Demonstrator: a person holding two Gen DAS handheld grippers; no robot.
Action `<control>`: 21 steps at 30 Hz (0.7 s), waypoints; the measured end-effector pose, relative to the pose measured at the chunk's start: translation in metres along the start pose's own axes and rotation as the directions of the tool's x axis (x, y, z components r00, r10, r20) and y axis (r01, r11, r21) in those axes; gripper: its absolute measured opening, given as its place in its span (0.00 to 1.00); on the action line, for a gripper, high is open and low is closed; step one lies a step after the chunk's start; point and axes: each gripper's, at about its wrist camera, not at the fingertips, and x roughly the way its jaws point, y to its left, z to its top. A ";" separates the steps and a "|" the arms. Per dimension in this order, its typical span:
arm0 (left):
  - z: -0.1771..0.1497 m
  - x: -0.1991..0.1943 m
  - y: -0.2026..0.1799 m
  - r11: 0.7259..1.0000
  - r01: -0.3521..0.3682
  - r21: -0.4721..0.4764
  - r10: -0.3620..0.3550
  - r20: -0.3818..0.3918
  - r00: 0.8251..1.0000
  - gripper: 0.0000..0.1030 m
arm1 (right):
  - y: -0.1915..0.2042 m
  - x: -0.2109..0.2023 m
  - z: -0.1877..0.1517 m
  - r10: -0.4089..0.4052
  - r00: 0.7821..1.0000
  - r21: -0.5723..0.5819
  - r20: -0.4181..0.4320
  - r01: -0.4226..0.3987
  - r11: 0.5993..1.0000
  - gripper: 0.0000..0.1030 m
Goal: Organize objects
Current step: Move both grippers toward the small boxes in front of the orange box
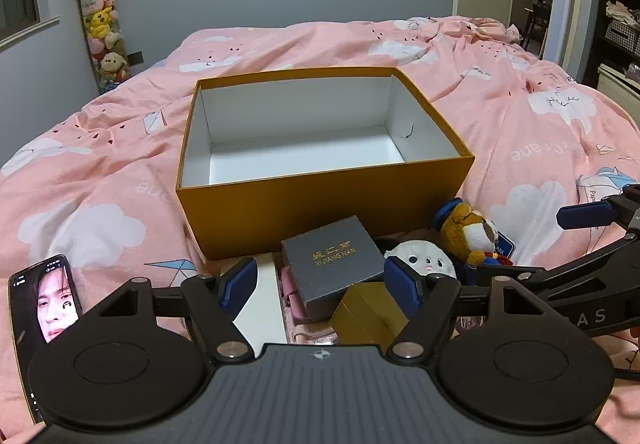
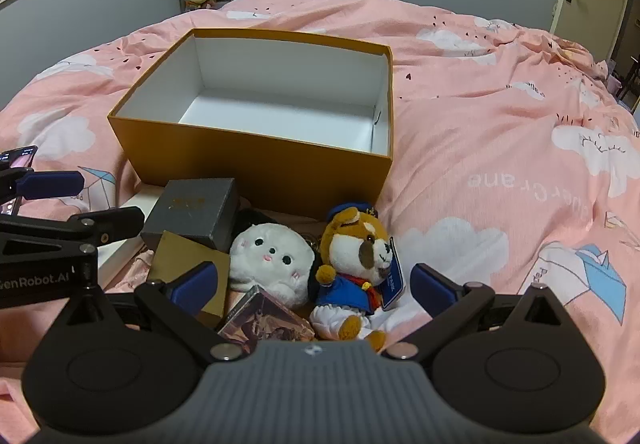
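I judge the job barely begun: the big orange box [image 1: 320, 148] sits open on the pink bedspread [image 1: 520, 124] with nothing inside that I can see, and everything to be sorted lies in a heap just near of its front wall.

Going left to right across that heap: a phone [image 1: 42, 296] leans at the far left, apart from the rest; then a flat white box [image 2: 120, 244], the grey box [image 1: 332, 264] resting partly on a small gold box [image 1: 368, 316], the white round plush [image 2: 272, 256], a patterned card box [image 2: 264, 320] near of it, and the bear plush in blue [image 2: 352, 272] at the right end. All of it is left to go in, by my reading.

My left gripper [image 1: 320, 280] tilts downward over the grey and gold boxes, jaws spread and gripping nothing. My right gripper [image 2: 316, 280] also tilts down, jaws at their widest, empty, bracketing the two plush toys without touching them.
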 end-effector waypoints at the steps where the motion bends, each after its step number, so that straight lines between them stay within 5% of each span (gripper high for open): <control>1: 0.000 0.000 0.000 1.000 0.000 0.000 0.000 0.000 1.000 0.81 | 0.000 0.000 0.000 0.000 1.000 0.002 -0.002 0.000 1.000 0.99; 21: -0.001 0.001 -0.002 1.000 0.008 0.011 -0.008 -0.006 1.000 0.75 | -0.001 0.001 0.001 0.005 1.000 0.007 -0.019 -0.005 1.000 0.99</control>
